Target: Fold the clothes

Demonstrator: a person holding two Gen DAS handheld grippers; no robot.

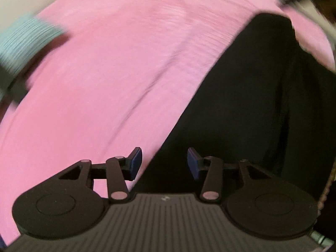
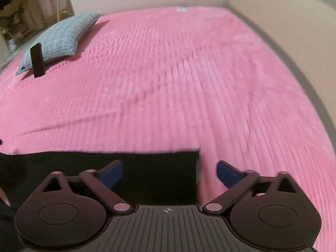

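Black cloth, the garment (image 1: 252,109) to be folded, is lying flat on a pink ribbed bedspread (image 1: 109,79), which is giving it a broad, soft surface to be spread and creased on. In the left wrist view the garment is filling the frame from about 1 o'clock down to 5 o'clock, its long straight edge running diagonally from 1 o'clock toward 6 o'clock, where it is passing just under the left gripper (image 1: 164,163). That gripper's jaws are standing partly apart with nothing between the blue pads; the left pad is hanging over pink bedspread and the right pad over black cloth, so the edge is sitting roughly beneath the gap. Whether the pads are touching the fabric cannot be told, as the picture is blurred.

In the right wrist view the garment (image 2: 147,174) is showing as a neat dark rectangle from 9 o'clock to 6 o'clock, with a squared corner at about 6 o'clock. The right gripper (image 2: 169,175) is spread wide and empty, straddling that corner: its left pad is over the cloth, its right pad over bare bedspread. Judging by this, each gripper is lining up on an edge for a fresh pinch.

A grey-blue pillow (image 2: 61,37) is resting well apart at 10 o'clock, with a small dark upright object (image 2: 37,59) just in front of it.
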